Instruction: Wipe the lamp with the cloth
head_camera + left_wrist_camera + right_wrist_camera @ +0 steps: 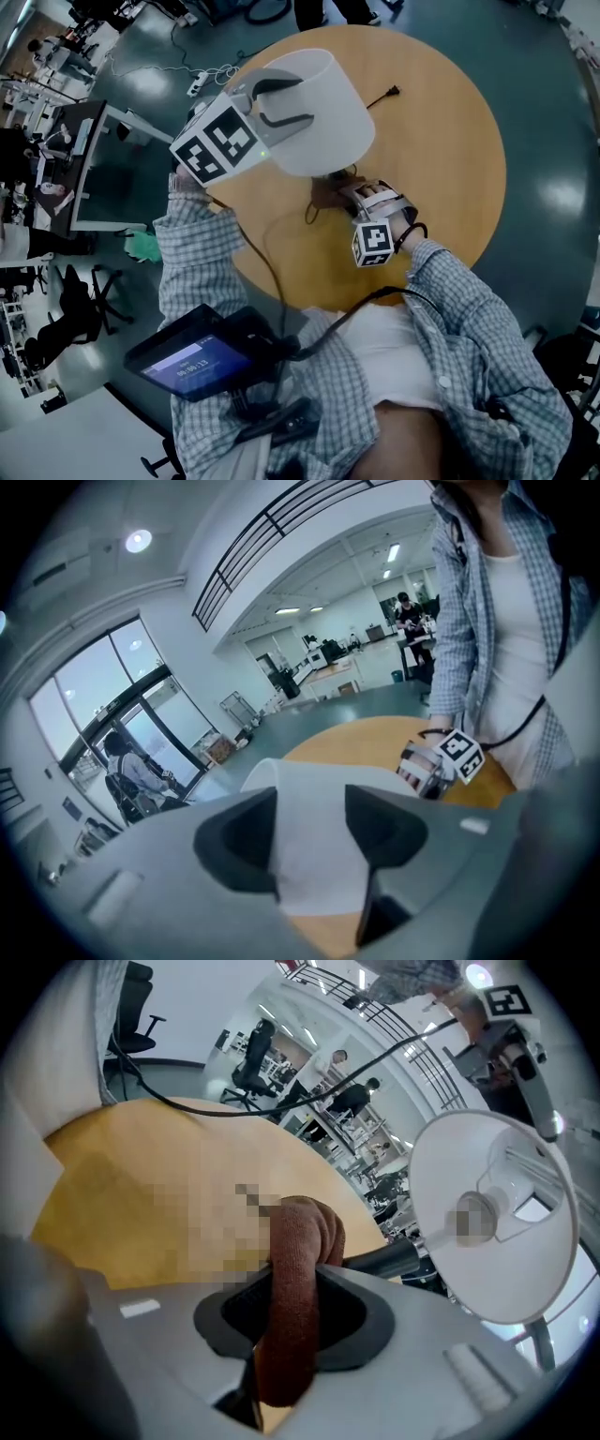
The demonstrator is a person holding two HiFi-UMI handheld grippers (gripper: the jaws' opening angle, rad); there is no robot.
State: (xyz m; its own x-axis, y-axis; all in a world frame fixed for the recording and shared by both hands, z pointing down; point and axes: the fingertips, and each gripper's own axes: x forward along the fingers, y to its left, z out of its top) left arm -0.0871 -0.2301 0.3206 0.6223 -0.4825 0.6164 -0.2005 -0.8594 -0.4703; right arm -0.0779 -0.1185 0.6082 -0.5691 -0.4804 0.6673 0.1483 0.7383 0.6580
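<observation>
Left gripper (284,101) gripping lamp (323,127), right gripper (349,194) with cloth (324,193), round table (445,141)

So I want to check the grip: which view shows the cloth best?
The right gripper view: the brown cloth fills the middle, pinched in the right claw. The head view shows only a bit of it below the lamp shade. In the left gripper view it is too small to tell.

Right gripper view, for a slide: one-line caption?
Right tool clamps a brown cloth near the white lampshade, over the wooden table.
</observation>
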